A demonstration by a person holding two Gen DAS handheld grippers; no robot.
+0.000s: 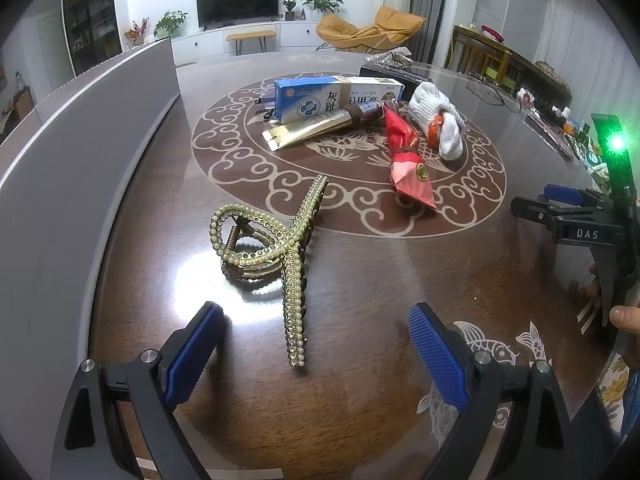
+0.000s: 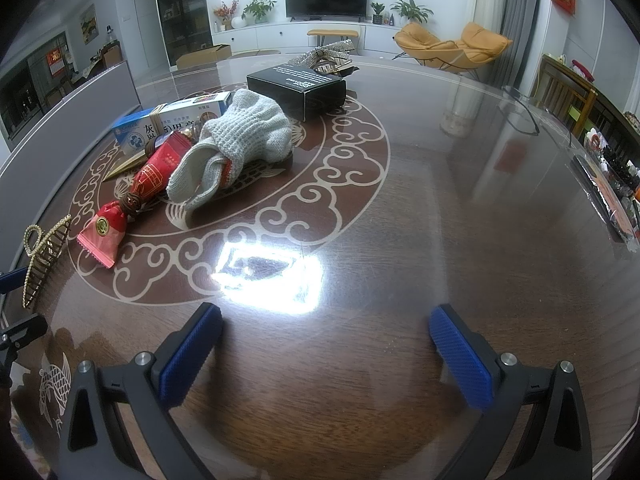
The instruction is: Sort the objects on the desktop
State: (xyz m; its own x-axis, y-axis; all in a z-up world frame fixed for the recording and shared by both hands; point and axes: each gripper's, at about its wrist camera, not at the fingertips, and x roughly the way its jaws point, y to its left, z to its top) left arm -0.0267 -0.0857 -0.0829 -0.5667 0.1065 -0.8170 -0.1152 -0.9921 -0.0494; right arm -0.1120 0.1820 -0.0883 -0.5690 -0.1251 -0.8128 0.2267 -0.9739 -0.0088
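**Picking up the hair clip with the left gripper**

The left gripper (image 1: 314, 354) stands with its jaws wide and nothing pressed between them. The hair clip (image 1: 276, 256) lies on the surface (image 1: 360, 280) with its long beaded arm reaching in between the two blue pads (image 1: 192, 354); neither pad touches it. The step in hand appears to be a grasp of this clip.

1. Centre the jaws on the long arm, not on the looped, spring-loaded end. The loop is hollow and is likely to slip or twist under pressure.
2. Lower the pads until they bracket the arm close to the surface. The clip is thin and sits low, so a high closure would probably pass over it.
3. Close slowly. The beaded metal is hard and the polished surface is slick, so the clip may skate sideways.
4. Lift straight up, clear of the red packet (image 1: 408, 160) and the pile near it: a box (image 1: 308, 100), a gold tube (image 1: 308, 130) and a knitted glove (image 1: 438, 120).

The right gripper (image 2: 326, 358) hangs with its jaws wide over a bare patch of surface, holding nothing. Keep it clear of the left gripper's path.
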